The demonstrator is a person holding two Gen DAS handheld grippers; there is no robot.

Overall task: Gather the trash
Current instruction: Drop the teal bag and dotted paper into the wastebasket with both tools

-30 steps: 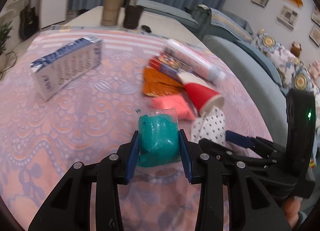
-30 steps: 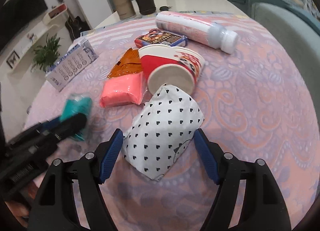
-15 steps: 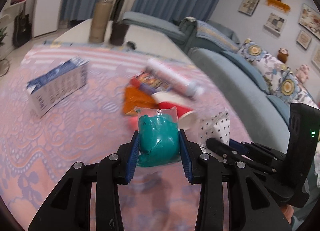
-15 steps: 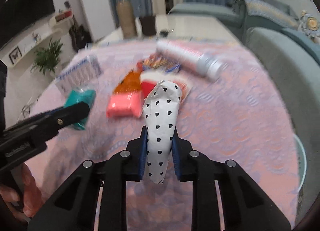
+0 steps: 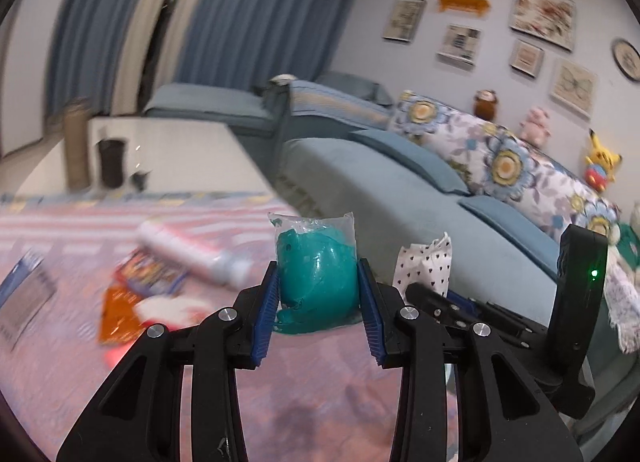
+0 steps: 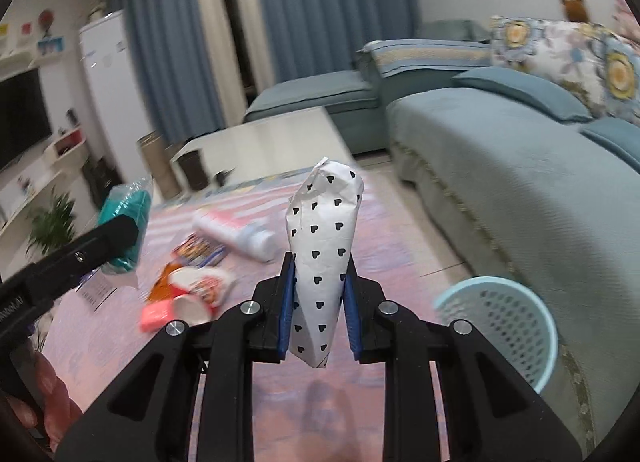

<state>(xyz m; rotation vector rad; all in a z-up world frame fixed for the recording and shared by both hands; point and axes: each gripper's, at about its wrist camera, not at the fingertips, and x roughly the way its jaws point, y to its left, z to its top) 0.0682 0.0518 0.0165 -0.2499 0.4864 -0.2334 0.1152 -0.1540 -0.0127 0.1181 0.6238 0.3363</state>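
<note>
My left gripper (image 5: 318, 302) is shut on a teal lump in a clear plastic bag (image 5: 316, 282) and holds it above the pink tablecloth (image 5: 60, 362). The teal bag also shows in the right wrist view (image 6: 124, 222). My right gripper (image 6: 318, 310) is shut on a white paper bag with black hearts (image 6: 322, 254), lifted off the table; its top shows in the left wrist view (image 5: 424, 266). A light blue mesh trash basket (image 6: 504, 318) stands on the floor to the right, beside the sofa.
On the tablecloth lie a white-pink bottle (image 6: 236, 230), a red paper cup (image 6: 196, 290), a pink packet (image 6: 154, 312), an orange wrapper (image 5: 116, 310), a colourful packet (image 6: 196, 250) and a blue-white box (image 5: 24, 302). A blue sofa (image 6: 500, 166) runs along the right.
My right gripper closed on the heart-print bag and lifted it. Both grippers rose and swung right with their loads; the basket came into the right wrist view.
</note>
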